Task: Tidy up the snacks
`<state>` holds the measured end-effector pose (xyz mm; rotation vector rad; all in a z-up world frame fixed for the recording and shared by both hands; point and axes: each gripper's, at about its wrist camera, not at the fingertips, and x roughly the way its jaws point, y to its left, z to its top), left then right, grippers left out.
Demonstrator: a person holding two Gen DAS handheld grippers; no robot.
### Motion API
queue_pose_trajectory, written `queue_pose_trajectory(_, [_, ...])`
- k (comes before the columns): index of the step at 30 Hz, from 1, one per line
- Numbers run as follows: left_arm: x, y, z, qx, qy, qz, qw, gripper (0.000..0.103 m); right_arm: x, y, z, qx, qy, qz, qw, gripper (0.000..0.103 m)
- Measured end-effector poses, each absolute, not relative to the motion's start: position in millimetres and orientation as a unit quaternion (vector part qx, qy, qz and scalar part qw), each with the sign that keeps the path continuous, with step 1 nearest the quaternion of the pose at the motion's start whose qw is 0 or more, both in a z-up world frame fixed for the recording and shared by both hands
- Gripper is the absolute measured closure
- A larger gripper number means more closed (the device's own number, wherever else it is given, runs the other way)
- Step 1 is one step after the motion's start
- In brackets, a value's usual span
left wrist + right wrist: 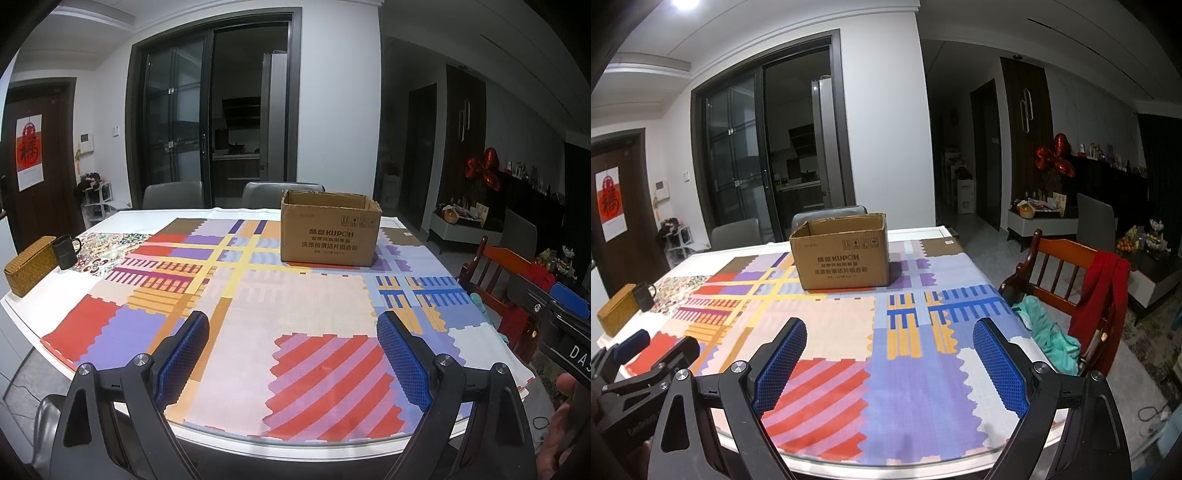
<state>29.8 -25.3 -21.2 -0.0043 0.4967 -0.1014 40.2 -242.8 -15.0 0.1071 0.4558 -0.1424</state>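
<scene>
Our left gripper (291,354) and right gripper (890,363), jaws wide and empty, face the open KUPOH cardboard box (330,230); no snacks visible, so finding them comes next.

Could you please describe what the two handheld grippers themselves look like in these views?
Both the left gripper and the right gripper have matte black linkage arms with silver round-head bolts, and fingers faced with blue, grid-textured pads. No cables or sleeves are visible.

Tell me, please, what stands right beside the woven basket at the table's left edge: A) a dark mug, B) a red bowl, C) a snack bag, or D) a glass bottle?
A: a dark mug with a handle stands against the woven basket on the table.
</scene>
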Motion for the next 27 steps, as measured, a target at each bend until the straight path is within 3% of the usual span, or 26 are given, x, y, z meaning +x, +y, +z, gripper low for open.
queue_pose_trajectory(27, [29.7, -26.9, -19.2, -0.003, 0.243, -0.05, 0.969, 0.008, 39.2, -240.3, -15.5, 0.053, 0.227, -0.069, 0.97, 0.01])
